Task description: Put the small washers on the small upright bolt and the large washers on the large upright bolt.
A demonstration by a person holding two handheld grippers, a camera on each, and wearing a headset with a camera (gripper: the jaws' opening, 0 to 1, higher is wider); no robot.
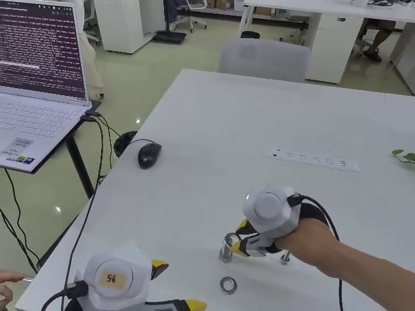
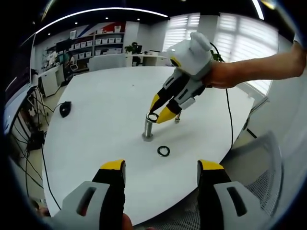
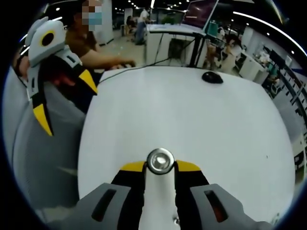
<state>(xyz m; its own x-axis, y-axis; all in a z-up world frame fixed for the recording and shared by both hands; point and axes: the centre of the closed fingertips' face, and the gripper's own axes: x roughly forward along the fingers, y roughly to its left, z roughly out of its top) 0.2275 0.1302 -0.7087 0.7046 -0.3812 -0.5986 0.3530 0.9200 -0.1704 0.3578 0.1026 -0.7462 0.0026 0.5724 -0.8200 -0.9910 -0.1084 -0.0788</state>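
Standing on the table (image 1: 214, 142), the large bolt (image 2: 147, 130) has the right gripper (image 2: 158, 113) just above, clamping a large washer (image 2: 152, 117) flat, likely for threading; the left gripper (image 2: 162, 166) hangs nearby, jaws apart; another washer (image 2: 163, 151) lies beside the bolt.

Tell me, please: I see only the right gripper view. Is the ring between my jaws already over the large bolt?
Observer: The left gripper view shows the right gripper holding the washer at the top of the large bolt.
Operator: Do other washers remain?
Observer: One loose washer lies flat on the table, near that bolt's base.
Operator: And the small bolt?
Observer: The small bolt stands upright close beside the large bolt.
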